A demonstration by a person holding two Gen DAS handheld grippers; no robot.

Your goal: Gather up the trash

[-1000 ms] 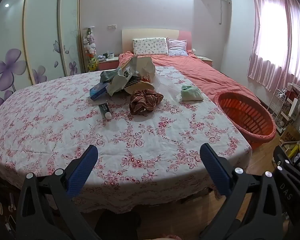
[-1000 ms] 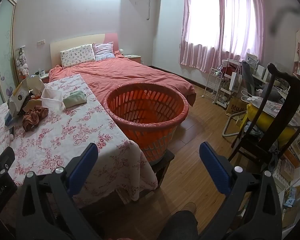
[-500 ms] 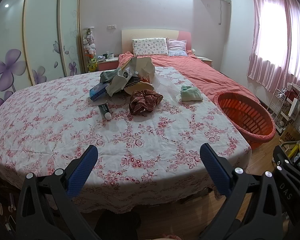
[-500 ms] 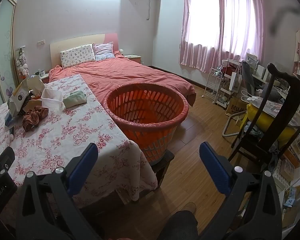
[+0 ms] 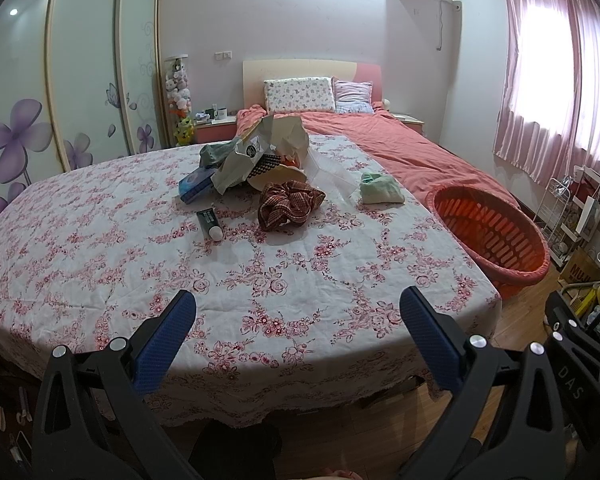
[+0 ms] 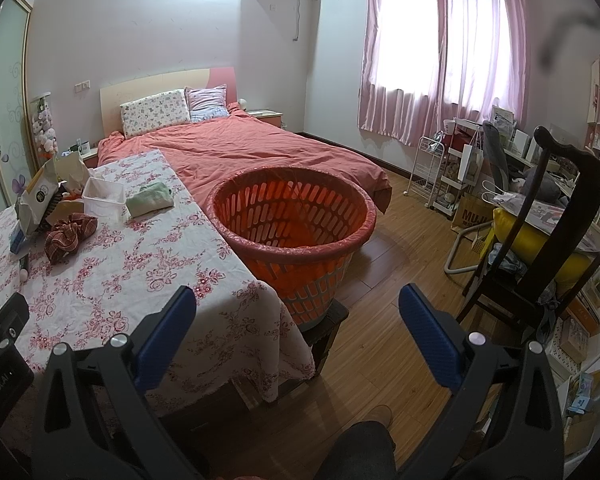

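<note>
A table with a floral cloth (image 5: 180,264) carries a heap of rubbish at its far side: a torn paper bag (image 5: 260,148), a blue packet (image 5: 196,186), a dark tube (image 5: 209,223), a brown checked cloth (image 5: 290,204), a clear plastic tub (image 6: 104,198) and a green cloth (image 5: 380,188). An orange basket (image 6: 292,220) with a thin liner stands on a stool at the table's right edge. My left gripper (image 5: 298,324) hangs open over the near table edge, empty. My right gripper (image 6: 296,328) is open and empty, in front of the basket.
A bed with a salmon cover (image 6: 252,152) lies behind the table and basket. A dark wooden chair (image 6: 556,240) with yellow and grey things on it stands right, with a white wire rack (image 6: 432,172) and a cluttered desk beyond. Wooden floor (image 6: 400,264) lies between.
Both views have barely shifted; the left gripper has crept very slightly. Nothing on the table has moved and both grippers stay open.
</note>
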